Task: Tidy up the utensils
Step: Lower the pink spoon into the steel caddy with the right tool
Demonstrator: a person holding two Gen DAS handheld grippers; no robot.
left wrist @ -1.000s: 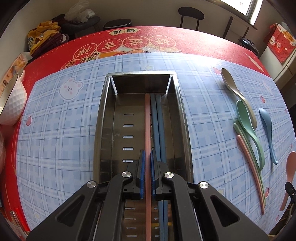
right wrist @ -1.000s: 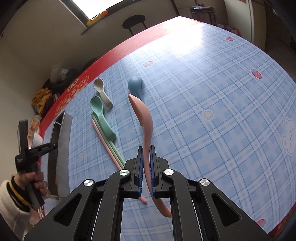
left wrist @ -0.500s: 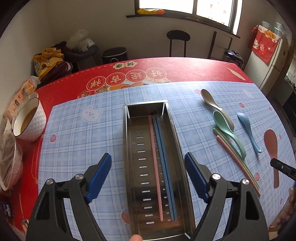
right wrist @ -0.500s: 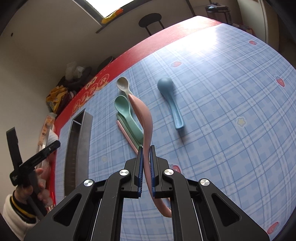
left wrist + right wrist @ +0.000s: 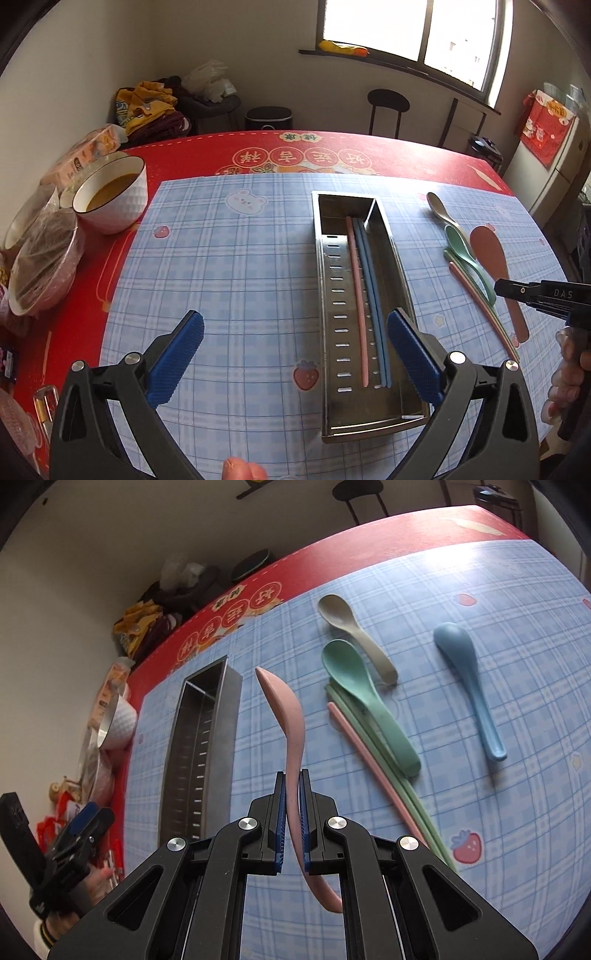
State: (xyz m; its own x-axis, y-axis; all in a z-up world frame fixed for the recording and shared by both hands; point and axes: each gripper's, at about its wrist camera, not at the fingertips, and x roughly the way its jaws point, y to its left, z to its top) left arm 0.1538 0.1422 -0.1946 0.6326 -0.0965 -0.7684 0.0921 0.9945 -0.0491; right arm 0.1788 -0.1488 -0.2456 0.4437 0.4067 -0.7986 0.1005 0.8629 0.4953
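Table cover: a blue plaid cloth (image 5: 236, 266) is laid over a red mat (image 5: 399, 155).
Bowl: a white bowl (image 5: 114, 199) of brownish liquid is set at the cloth's left edge.
Wrapped dish: a film-covered bowl (image 5: 44, 262) is placed just beside it.
Stool: 1 dark stool (image 5: 388, 101) is seen under the window (image 5: 413, 29).

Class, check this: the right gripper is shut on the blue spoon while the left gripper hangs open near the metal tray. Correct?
Not quite. The right gripper is shut on the pink spoon, as the right wrist view shows; the blue spoon lies on the table. The left gripper is open near the metal tray.
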